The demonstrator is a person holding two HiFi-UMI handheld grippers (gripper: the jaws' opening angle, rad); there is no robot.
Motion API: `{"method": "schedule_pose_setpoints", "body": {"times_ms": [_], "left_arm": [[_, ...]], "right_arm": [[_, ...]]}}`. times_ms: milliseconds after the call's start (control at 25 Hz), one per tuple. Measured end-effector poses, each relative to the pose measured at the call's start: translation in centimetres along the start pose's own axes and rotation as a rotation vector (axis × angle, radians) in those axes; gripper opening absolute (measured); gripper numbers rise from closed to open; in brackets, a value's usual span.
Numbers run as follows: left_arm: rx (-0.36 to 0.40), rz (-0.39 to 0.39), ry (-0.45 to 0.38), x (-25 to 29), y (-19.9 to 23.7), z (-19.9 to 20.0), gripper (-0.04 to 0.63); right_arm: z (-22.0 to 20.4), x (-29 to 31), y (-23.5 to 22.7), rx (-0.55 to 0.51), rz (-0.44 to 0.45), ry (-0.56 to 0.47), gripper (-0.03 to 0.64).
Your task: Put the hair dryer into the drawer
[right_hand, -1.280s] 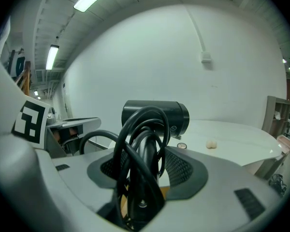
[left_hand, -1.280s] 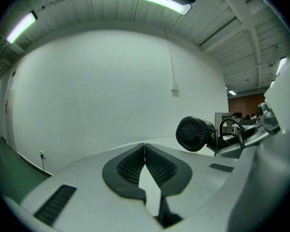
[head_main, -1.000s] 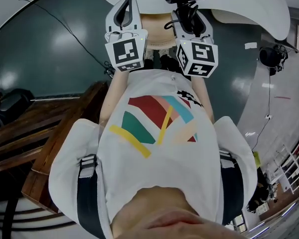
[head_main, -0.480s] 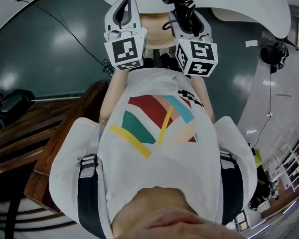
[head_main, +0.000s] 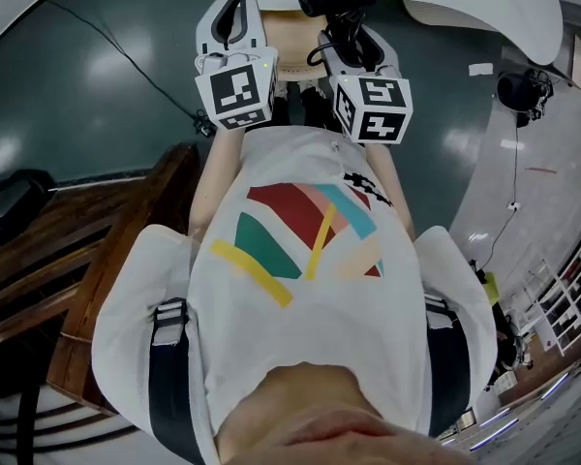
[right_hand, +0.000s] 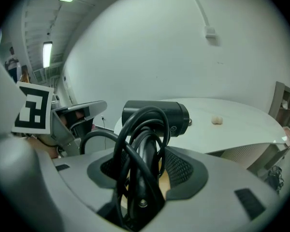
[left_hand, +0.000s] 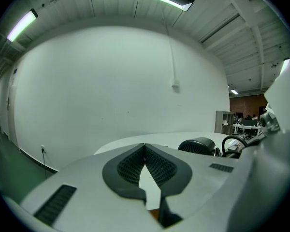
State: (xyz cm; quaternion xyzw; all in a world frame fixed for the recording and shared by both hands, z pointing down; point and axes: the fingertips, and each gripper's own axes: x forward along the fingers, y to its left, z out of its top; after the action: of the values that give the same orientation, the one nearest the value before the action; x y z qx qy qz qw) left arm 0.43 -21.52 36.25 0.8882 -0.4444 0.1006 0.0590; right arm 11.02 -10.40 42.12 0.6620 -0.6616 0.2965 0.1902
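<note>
Dark green floor [head_main: 68, 95], glossy, runs under everything in the head view. Wooden furniture [head_main: 87, 260] stands at the far left, well apart from both claws. White table [head_main: 484, 8] curves across the top edge.

Left gripper [left_hand: 145, 148]: held up in front of my chest, just beside the other one. Pads pressed together tip to tip, nothing between them.

Right gripper [right_hand: 144, 161]: pinching the hair dryer [right_hand: 157, 114] by its handle, up in the air by the table's near edge.
- Dryer is matte black, with a short round barrel lying crosswise above my jaws.
- Handle runs down between the ribbed pads.
- Black cord [right_hand: 125, 144] is wound round the handle in several loose loops that bulge out over the jaws.
- In the left gripper view, the barrel's round grilled end shows off to the right.

Small pale lump [right_hand: 216, 121] sits on the tabletop, right of the barrel and apart from it.
</note>
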Motion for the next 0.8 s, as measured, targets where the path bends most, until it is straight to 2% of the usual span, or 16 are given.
{"method": "schedule_pose_setpoints", "body": {"times_ms": [800], "left_arm": [[0.001,-0.022,0.108,-0.8,0.5,-4.7,0.015]], "right_arm": [[-10.8,1.4,2.8,0.028,0.067,0.307,0.239]]}}
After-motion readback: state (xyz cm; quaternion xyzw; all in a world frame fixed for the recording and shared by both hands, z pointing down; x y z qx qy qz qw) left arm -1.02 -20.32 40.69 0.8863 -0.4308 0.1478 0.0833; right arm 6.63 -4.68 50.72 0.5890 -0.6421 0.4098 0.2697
